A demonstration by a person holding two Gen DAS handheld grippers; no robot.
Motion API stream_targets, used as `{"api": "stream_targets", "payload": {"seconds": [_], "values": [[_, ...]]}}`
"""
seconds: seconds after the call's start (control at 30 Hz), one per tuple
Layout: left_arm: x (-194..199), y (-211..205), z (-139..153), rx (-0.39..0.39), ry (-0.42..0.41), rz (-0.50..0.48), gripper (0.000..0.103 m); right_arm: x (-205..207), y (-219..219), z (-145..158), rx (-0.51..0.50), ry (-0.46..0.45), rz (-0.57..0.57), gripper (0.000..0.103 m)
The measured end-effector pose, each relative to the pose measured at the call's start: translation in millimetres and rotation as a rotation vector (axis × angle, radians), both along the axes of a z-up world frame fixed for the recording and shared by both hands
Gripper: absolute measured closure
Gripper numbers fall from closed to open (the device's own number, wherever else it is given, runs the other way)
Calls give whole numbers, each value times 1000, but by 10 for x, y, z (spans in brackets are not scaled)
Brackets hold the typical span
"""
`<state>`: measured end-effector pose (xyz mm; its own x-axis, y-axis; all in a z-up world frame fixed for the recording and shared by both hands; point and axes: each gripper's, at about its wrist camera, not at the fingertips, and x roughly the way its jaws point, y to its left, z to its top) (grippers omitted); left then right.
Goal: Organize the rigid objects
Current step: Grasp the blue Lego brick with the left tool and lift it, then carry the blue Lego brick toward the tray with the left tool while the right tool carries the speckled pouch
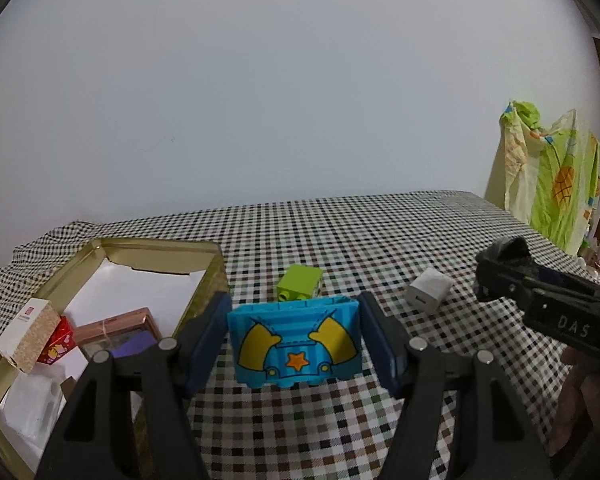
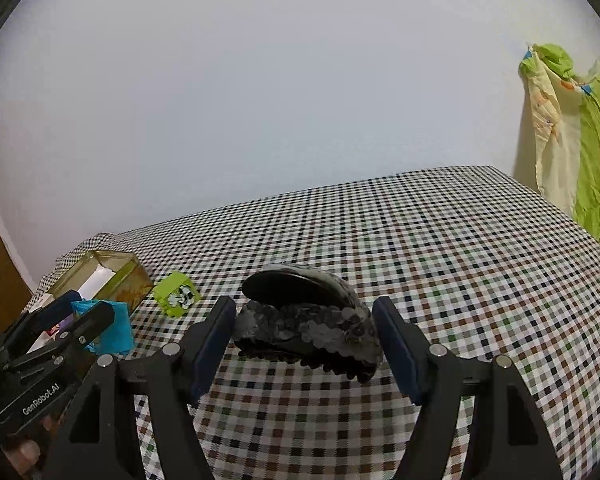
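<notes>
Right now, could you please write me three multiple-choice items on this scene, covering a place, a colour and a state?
1. Where does the green block lie?
A. in the gold tin
B. on the checked cloth
C. on the white charger

2. What colour is the star on the blue block?
A. orange
B. white
C. red

3. What does the right hand-held gripper hold?
A. nothing
B. the white charger
C. a black sequined hair clip

Answers: B, it sits on the checked cloth behind the blue block; A, orange star on its front; C, the clip sits between the pads.
</notes>
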<state>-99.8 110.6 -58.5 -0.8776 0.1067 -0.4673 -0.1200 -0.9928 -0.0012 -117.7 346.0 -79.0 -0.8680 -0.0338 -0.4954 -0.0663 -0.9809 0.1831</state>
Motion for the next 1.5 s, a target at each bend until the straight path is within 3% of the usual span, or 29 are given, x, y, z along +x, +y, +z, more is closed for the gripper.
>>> {"api": "stream_targets", "payload": {"seconds": [1.5], "values": [[432, -291, 102, 33, 133, 66, 38, 176, -574, 64, 44, 65, 104, 30]]}}
